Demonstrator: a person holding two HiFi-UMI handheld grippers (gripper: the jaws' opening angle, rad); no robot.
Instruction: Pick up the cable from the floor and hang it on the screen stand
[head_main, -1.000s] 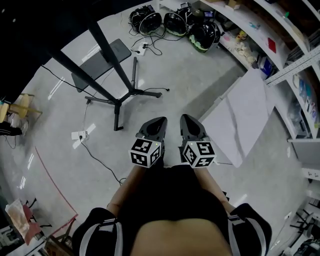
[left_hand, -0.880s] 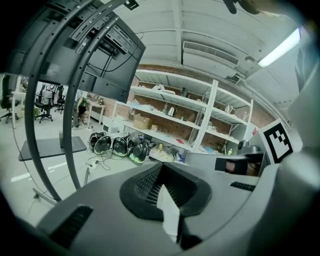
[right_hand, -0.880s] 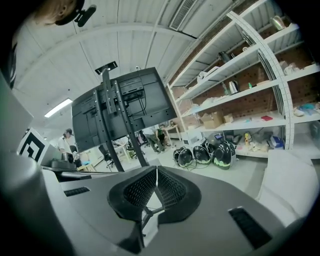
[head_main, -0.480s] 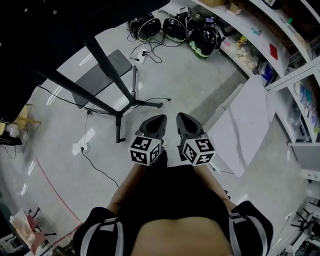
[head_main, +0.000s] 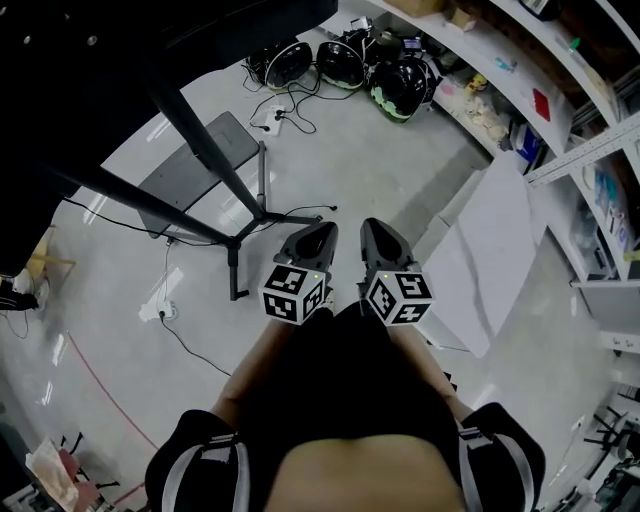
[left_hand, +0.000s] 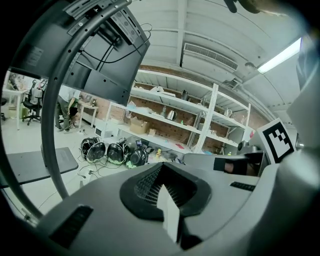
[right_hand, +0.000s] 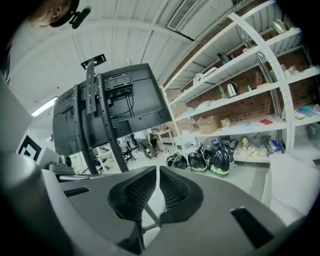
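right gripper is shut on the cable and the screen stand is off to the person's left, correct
Not quite. The right gripper is shut, but on nothing: the right gripper view shows its jaws together and empty. A cable lies on the floor. The screen stand is to the person's left, as you say.

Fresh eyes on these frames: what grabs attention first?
The two marker-cube grippers, left gripper and right gripper, held side by side at centre of the head view. Next, the black screen stand looming upper left, with a thin black cable trailing on the pale floor beside its base.
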